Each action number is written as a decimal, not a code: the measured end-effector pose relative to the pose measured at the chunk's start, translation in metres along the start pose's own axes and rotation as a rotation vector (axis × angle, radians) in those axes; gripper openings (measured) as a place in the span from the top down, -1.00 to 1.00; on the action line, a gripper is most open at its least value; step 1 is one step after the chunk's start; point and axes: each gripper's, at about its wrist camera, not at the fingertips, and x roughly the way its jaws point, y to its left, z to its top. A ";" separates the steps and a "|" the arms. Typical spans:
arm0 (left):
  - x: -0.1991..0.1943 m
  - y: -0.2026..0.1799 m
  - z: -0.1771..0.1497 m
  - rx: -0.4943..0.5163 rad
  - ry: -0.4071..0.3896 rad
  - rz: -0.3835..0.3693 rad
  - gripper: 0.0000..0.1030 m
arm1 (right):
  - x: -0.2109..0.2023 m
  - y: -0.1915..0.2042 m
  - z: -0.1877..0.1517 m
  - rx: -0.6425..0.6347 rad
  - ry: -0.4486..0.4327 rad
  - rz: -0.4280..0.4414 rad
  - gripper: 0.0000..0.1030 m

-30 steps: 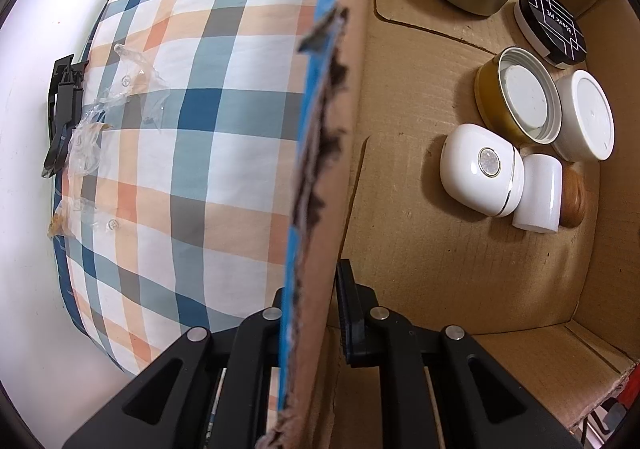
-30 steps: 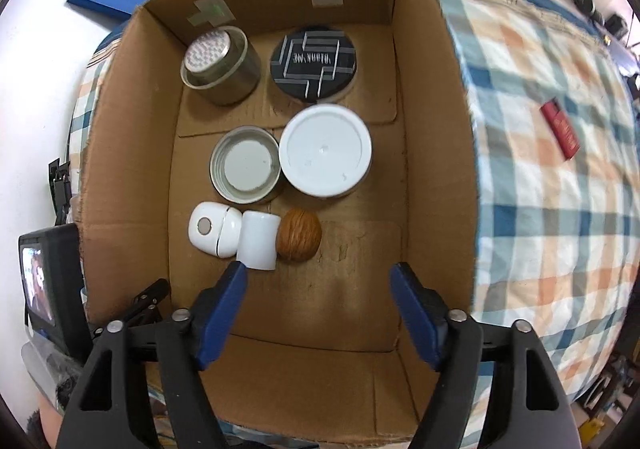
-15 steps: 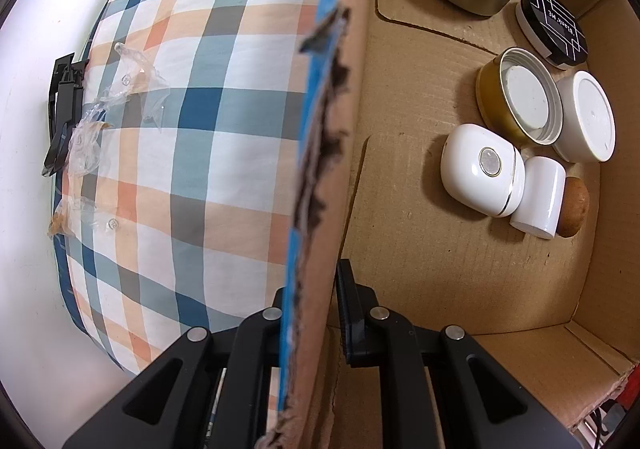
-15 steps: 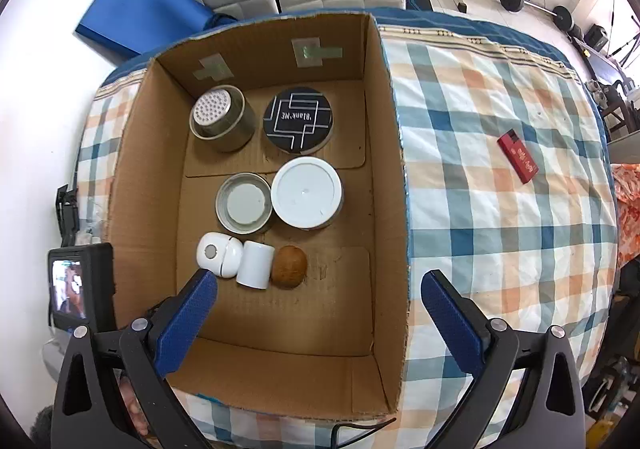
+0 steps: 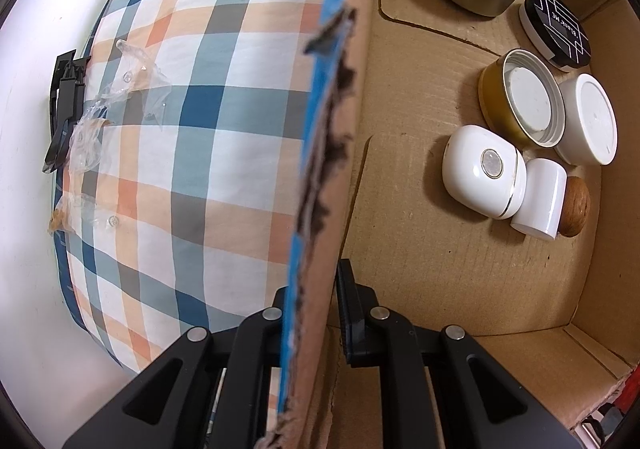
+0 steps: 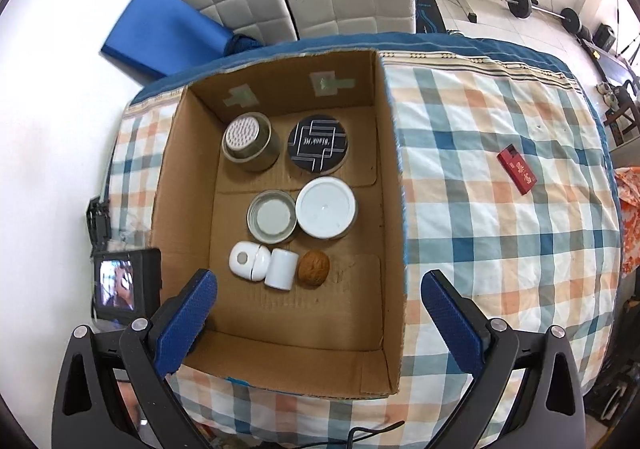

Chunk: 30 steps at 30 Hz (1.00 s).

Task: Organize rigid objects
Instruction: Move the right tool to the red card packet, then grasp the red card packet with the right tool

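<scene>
Lying at the right of the checked worktop, the stiff, light red pack is inviting a grip across its narrow sides, while the right hand-held gripper is gaping wide and empty and the left hand-held gripper is clamping the cardboard box wall.

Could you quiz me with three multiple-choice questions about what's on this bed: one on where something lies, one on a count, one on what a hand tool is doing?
1. Where does the red packet lie?
A. inside the cardboard box
B. on the checked cloth, outside the box
C. between the right tool's fingers

2. How many things stand in the cardboard box?
A. four
B. seven
C. ten

3. What is the left tool doing?
A. clamping the box's side wall
B. holding the walnut
C. hanging open above the cloth

Answers:
1 B: the packet rests on the checked cloth, right of the box.
2 B: two at the back, two in the middle, three in front, the walnut among them.
3 A: its fingers pinch the torn cardboard wall.
</scene>
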 end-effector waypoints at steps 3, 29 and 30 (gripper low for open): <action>0.001 0.001 -0.001 -0.001 0.000 0.000 0.81 | -0.005 -0.021 0.013 0.055 -0.022 0.003 -1.00; 0.004 0.002 0.002 -0.007 0.014 0.005 0.80 | 0.170 -0.314 0.105 0.875 0.155 -0.132 -0.85; 0.004 0.002 0.002 -0.008 0.014 0.005 0.81 | 0.170 -0.312 0.108 0.866 0.159 -0.159 -0.77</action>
